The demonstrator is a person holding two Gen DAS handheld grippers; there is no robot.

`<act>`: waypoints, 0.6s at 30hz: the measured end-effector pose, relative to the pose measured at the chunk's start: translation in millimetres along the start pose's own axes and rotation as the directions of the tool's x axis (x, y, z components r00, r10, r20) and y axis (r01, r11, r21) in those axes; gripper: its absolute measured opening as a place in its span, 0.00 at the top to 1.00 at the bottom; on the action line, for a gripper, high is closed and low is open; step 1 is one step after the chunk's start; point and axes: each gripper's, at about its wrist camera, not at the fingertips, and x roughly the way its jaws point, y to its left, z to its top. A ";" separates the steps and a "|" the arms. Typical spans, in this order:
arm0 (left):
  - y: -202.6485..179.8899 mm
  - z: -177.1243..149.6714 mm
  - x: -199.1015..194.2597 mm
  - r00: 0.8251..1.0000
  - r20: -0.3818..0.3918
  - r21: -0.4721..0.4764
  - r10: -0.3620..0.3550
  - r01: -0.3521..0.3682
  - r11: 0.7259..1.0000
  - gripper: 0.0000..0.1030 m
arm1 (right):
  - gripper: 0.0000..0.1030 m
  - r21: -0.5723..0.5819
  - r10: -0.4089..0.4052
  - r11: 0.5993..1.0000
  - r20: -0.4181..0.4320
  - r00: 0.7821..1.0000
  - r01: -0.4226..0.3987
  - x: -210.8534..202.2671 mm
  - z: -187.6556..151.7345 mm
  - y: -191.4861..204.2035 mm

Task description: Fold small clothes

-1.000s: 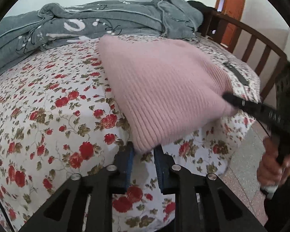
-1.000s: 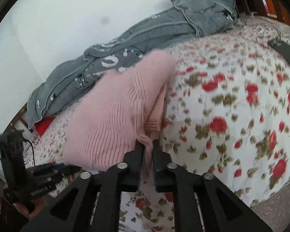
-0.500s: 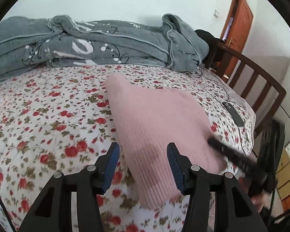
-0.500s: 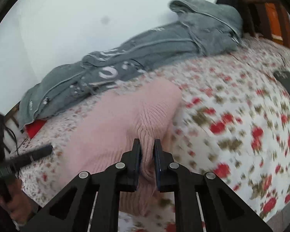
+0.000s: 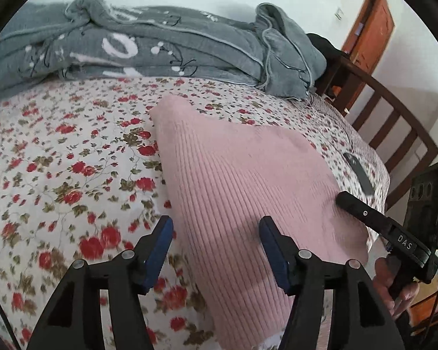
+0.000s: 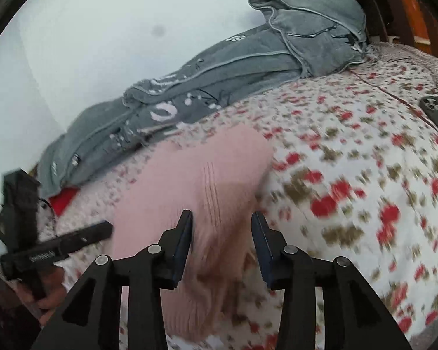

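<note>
Pink sweater [image 5: 242, 192] lies flat near the bed's [image 5: 58, 175] front edge, seemingly folded at least once; whether more folds remain is a guess. Both the left gripper [image 5: 213, 242] and right gripper [image 6: 220, 233] hover spread over it, holding nothing. Its near hem is cut off, and the right view is blurred.

Pink ribbed knit garment [image 5: 242, 186] lies folded flat.

Grey blanket [image 5: 149, 49] (bunched) on floral sheet [image 5: 58, 157]; dark phone [image 5: 359, 172].
</note>
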 end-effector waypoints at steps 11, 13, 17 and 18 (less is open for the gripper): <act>22.0 11.8 61.6 0.983 -0.093 -0.141 -0.159 0.145 0.979 0.30 | 0.28 0.034 0.036 0.999 -0.111 0.993 -0.032 54.1 -1.4 -18.3; 19.1 15.3 64.0 0.985 -0.086 -0.138 -0.147 0.135 0.981 0.40 | 0.27 0.025 0.068 0.998 -0.145 0.987 -0.065 62.0 4.0 -19.3; 15.7 23.1 53.3 0.989 -0.047 -0.111 -0.140 0.134 0.985 0.58 | 0.56 0.133 0.204 0.974 -0.170 0.964 -0.183 65.7 7.7 -29.3; 16.0 25.1 50.2 0.988 -0.041 -0.100 -0.146 0.142 0.985 0.61 | 0.60 0.141 0.202 0.973 -0.154 0.967 -0.181 63.7 9.2 -27.8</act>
